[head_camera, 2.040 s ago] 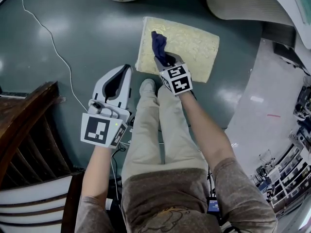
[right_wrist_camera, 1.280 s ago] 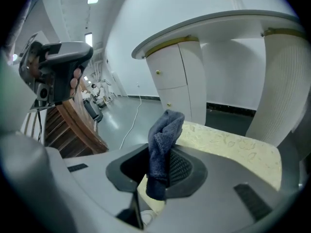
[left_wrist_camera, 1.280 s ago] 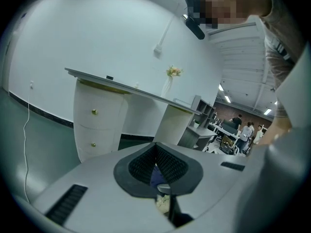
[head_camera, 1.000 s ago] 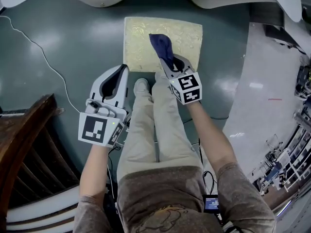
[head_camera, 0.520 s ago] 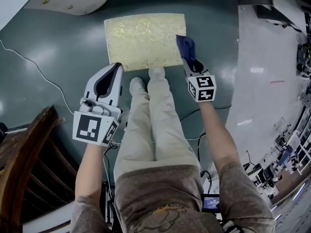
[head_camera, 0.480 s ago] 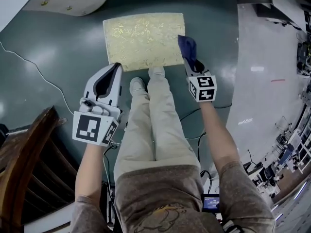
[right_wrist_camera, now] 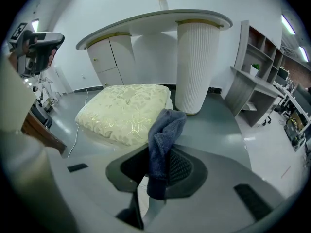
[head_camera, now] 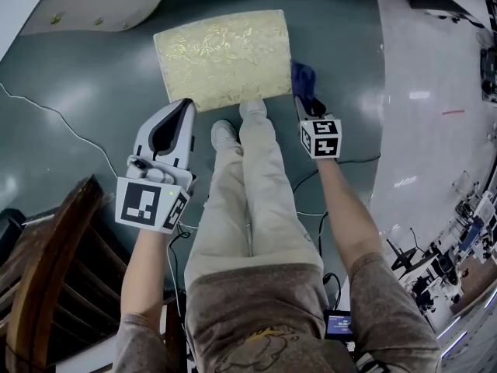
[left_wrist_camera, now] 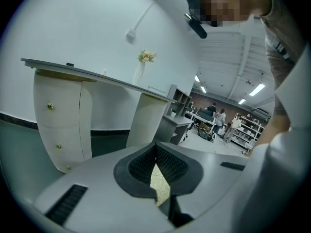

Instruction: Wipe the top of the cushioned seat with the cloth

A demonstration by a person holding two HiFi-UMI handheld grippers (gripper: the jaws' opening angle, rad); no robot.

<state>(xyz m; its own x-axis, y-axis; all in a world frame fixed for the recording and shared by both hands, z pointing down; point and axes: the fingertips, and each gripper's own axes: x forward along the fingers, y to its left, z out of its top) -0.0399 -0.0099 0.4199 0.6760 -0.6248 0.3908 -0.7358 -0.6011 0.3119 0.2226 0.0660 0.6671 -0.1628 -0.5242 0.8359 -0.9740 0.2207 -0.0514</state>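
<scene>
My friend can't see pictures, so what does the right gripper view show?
The right tongs are shut on a dark blue cloth that sticks up between them. Beyond it is a pale yellow cushioned seat, with a white ribbed pillar behind.

The cushioned seat (head_camera: 223, 57) is pale yellow-cream, covered in a gold leaf pattern. The cloth (head_camera: 304, 78) is dark blue. The left gripper (head_camera: 187, 106) and the right gripper (head_camera: 306, 99) both have light grey shells and black ribbed pads, and their cubes (head_camera: 153, 205) are white with black square markers. The floor (head_camera: 93, 76) is glossy dark teal, with a pale grey strip (head_camera: 435, 92) at the right. The trousers (head_camera: 248, 200) are beige, the shirt (head_camera: 264, 317) grey-brown and the shoes (head_camera: 224, 134) off-white. The chair (head_camera: 46, 247) is dark brown wood. The cabinet (left_wrist_camera: 58, 125) is white with gold knobs
</scene>
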